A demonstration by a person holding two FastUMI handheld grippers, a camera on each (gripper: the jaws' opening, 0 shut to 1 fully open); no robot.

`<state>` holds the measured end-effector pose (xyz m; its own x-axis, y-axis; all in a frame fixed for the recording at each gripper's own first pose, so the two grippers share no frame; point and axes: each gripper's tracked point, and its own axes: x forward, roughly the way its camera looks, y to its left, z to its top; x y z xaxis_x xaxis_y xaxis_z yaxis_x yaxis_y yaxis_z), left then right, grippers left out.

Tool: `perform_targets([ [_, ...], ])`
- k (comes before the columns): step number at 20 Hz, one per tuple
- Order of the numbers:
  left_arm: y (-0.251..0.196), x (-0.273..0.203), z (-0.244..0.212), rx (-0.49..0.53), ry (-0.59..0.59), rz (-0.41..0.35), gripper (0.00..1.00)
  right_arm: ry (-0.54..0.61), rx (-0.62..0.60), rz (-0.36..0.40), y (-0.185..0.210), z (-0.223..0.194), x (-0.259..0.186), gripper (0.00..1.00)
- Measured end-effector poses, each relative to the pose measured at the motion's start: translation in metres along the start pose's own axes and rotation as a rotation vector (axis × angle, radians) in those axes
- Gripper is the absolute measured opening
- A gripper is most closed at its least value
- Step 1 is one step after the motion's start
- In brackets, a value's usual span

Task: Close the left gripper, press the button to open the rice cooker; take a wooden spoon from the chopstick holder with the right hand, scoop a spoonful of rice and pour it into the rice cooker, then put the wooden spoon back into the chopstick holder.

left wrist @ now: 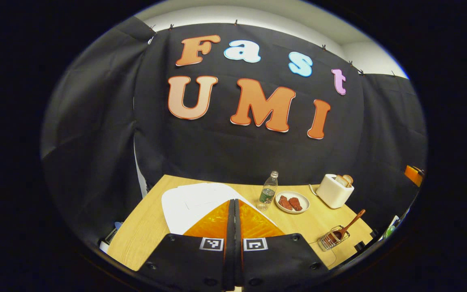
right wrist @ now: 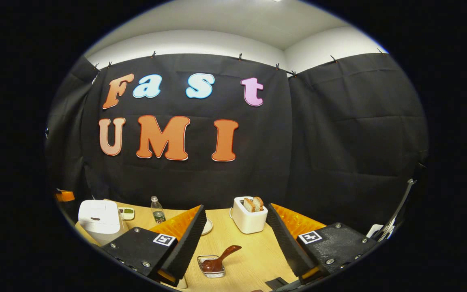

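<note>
On the table (right wrist: pixel 233 239): one wooden spoon (right wrist: pixel 217 261), one rice cooker (right wrist: pixel 97 219), one toaster (right wrist: pixel 249 217).

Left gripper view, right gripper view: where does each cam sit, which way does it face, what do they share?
Left gripper view: rides the left gripper, above the table's left part, facing the back wall; own fingers shut, over the white rice cooker.
Right gripper view: rides the right gripper, facing the back wall; own fingers open, framing the wooden spoon in its chopstick holder; rice cooker far left.
Shared: bottle, toaster, plate, spoon and holder, rice cooker.
</note>
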<state>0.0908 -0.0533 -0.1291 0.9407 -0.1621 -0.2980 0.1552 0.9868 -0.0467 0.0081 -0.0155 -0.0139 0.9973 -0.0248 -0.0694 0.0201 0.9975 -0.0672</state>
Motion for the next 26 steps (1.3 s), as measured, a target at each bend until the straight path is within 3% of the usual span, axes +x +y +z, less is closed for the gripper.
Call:
perform_targets([
  [7,0.002,0.056,-0.054,-0.015,0.166,-0.008,0.04,0.043,-0.005,-0.060,-0.029,-0.015,0.002,0.95],
  [17,0.004,0.063,-0.095,-0.006,0.298,-0.007,0.05,0.076,-0.015,-0.097,-0.050,-0.026,0.004,0.95],
  [22,0.005,0.061,-0.085,-0.007,0.262,0.012,0.04,0.080,-0.026,-0.063,-0.037,-0.029,0.004,0.94],
  [26,0.011,0.048,-0.032,0.029,0.148,0.046,0.04,0.060,-0.021,-0.047,-0.031,-0.025,0.002,0.94],
])
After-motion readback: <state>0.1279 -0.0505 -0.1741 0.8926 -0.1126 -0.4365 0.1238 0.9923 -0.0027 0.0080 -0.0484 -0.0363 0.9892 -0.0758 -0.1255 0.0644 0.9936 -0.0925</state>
